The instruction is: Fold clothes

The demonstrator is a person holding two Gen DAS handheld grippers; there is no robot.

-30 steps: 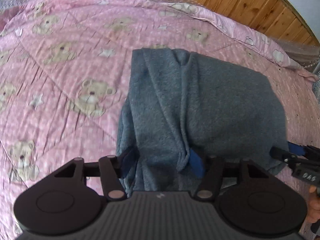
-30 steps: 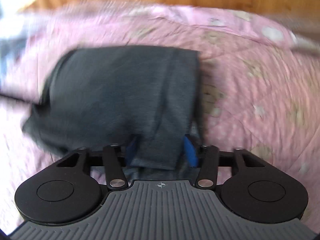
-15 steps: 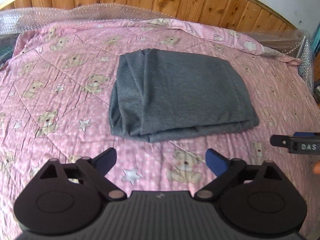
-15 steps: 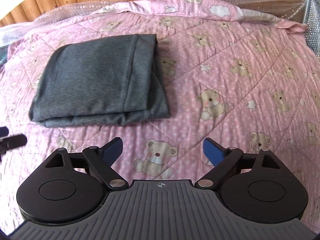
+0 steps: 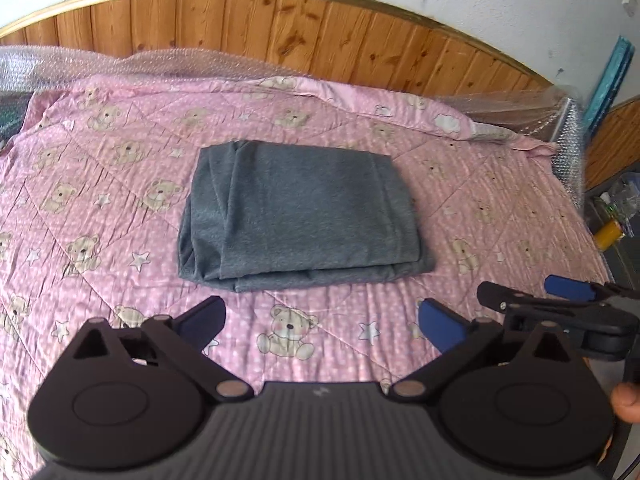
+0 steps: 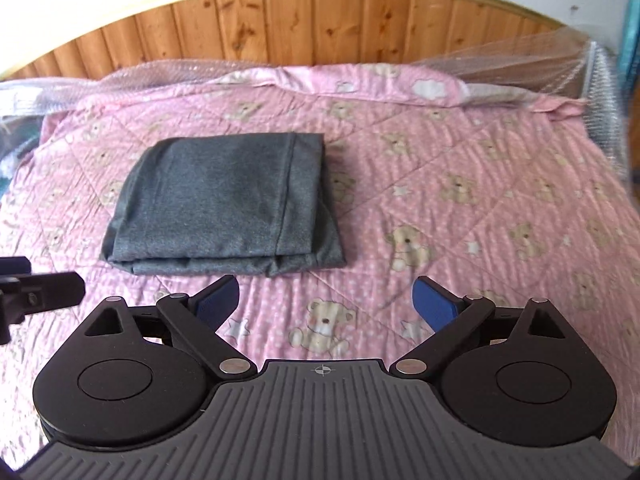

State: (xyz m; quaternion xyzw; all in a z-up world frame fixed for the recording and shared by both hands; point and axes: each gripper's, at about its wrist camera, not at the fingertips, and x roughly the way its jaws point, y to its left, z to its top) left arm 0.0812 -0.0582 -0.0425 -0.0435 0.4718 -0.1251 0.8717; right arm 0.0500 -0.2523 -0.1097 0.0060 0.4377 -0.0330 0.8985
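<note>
No legible writing. Folded grey garment (image 5: 300, 216) on bed (image 5: 500, 216). Left claw (image 5: 320, 320) released; right claw (image 6: 326, 300) opening, empty. Only left view shows fingertip (image 5: 626, 402).

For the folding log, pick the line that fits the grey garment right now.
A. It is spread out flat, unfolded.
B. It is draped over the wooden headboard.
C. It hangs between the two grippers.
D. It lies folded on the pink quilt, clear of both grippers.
D: the grey garment lies as a folded rectangle on the pink quilt, with nothing between the fingers of the left gripper or the right gripper.
</note>
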